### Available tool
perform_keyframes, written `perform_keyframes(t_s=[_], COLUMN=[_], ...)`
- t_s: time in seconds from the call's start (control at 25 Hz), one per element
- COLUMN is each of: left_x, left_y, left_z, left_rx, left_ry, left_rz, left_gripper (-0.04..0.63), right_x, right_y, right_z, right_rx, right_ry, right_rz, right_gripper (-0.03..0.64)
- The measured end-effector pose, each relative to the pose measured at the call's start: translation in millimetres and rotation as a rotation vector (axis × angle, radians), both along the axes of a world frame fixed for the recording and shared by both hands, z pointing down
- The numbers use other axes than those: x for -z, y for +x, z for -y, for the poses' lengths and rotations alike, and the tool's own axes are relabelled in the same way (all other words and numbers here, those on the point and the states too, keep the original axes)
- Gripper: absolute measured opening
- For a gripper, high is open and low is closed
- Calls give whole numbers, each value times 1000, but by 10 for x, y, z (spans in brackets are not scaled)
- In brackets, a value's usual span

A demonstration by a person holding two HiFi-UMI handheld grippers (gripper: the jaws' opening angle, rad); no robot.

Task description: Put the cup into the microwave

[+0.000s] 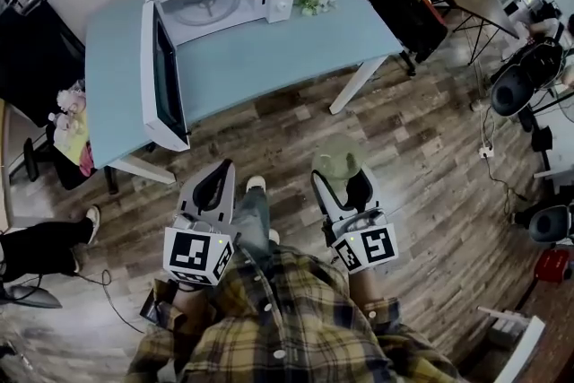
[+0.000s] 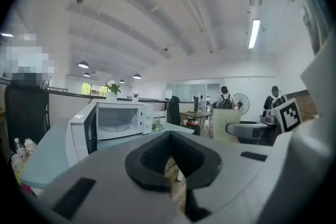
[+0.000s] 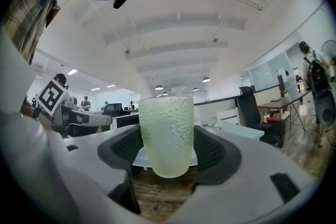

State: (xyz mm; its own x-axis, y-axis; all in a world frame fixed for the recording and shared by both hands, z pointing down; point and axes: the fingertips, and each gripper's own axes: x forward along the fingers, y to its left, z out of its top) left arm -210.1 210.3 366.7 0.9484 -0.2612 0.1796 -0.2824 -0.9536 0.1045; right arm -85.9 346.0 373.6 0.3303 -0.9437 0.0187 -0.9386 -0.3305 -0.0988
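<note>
We grip the cup (image 3: 166, 131) in our right tool (image 3: 167, 150), long axis vertical, mouth up; our left tool (image 2: 170, 160) is closed, empty.

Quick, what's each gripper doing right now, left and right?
Left gripper: closed, nothing between its jaws.
Right gripper: closed on the cup, which is upright.
</note>
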Motion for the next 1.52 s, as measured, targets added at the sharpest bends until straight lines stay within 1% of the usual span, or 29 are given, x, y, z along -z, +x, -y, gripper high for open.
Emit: perform_keyframes(t_s=[0.24,0.36,0.6,0.88,1.24,1.4,1.52], left_x=[104,103,135,62,-26,-87,-135], left_y=[469,696,1050,1239,1351,1379,1391], left_z=[438,671,971,1273,1588,1666,1752], left_rx=[-28,-30,-47,-35,-21,-6,29], left_ry=[12,6,13,-4,-17,-29,-45], left_rz=[-16,-18,-21,-22,-13,-1,6], left_gripper=[-12,-12,-12,-12,-12,-12,-12], right_x=[93,97,111,54,-25,-70,-120], right_y=[440,658,969,1177,1347,1372,1419], right_z=[451,678,1003,1354,1697,1841,1988], right_rx=[-21,-24,-31,-17,-22,6,45], right_ry=[10,6,5,-8,-16,-30,-47], right_rz=[-14,-14,-7,-2,11,21,31], right_gripper=[314,314,314,314,314,314,314])
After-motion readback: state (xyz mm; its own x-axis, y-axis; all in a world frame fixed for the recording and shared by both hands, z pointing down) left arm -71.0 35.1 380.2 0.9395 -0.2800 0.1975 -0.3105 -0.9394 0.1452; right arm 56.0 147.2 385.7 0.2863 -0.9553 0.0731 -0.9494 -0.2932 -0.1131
